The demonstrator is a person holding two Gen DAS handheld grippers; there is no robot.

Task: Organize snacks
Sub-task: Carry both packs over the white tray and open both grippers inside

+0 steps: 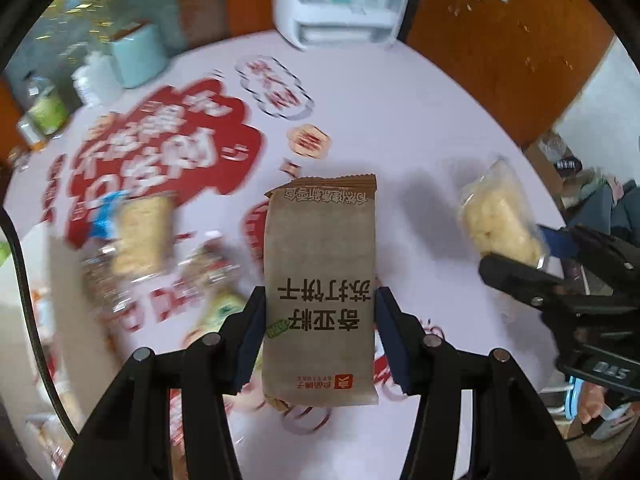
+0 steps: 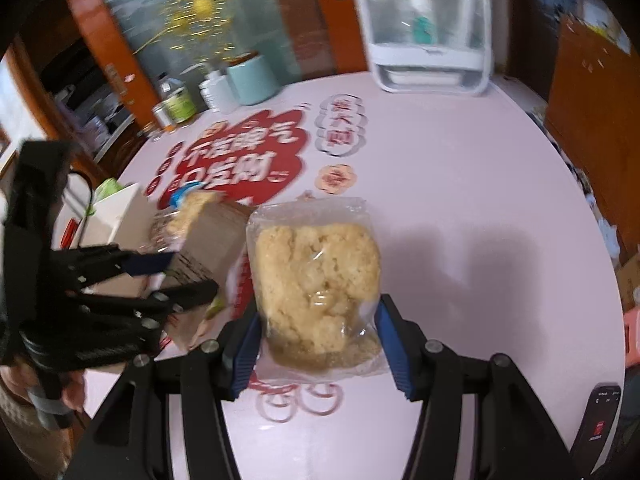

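**Snack stock: 2 packets in grip, the rest on the table**

Item 1. My left gripper [image 1: 320, 332] pinches a brown cracker packet [image 1: 322, 276] by its long sides, both blue pads against the wrapper, with dark printed characters facing me upside down. In the left wrist view the packet is off the table [image 1: 400, 128].

Item 2. My right gripper [image 2: 318, 344] pinches a clear bag of pale puffed-rice cake [image 2: 316, 280], 1 pad on each side of the bag's near half. The far end of the bag sticks out past the fingers, above the table.

Item 3. Loose snacks [image 1: 140, 236] lie on the table to the left, too blurred for me to count; 1 has a blue end and a pale grainy face.

Item 4. The table is pale pink with a large red cloud-shaped print [image 2: 240, 160] and smaller round red motifs.

Item 5. Far edge, centre-right: a white appliance with a clear hood [image 2: 428, 32].

Item 6. Far left: a pale teal canister [image 2: 252, 80], a white bottle [image 2: 218, 90] just beside it, and a green-labelled jar [image 2: 178, 104].

Item 7. Near right edge: a dark remote-like device [image 2: 598, 420].
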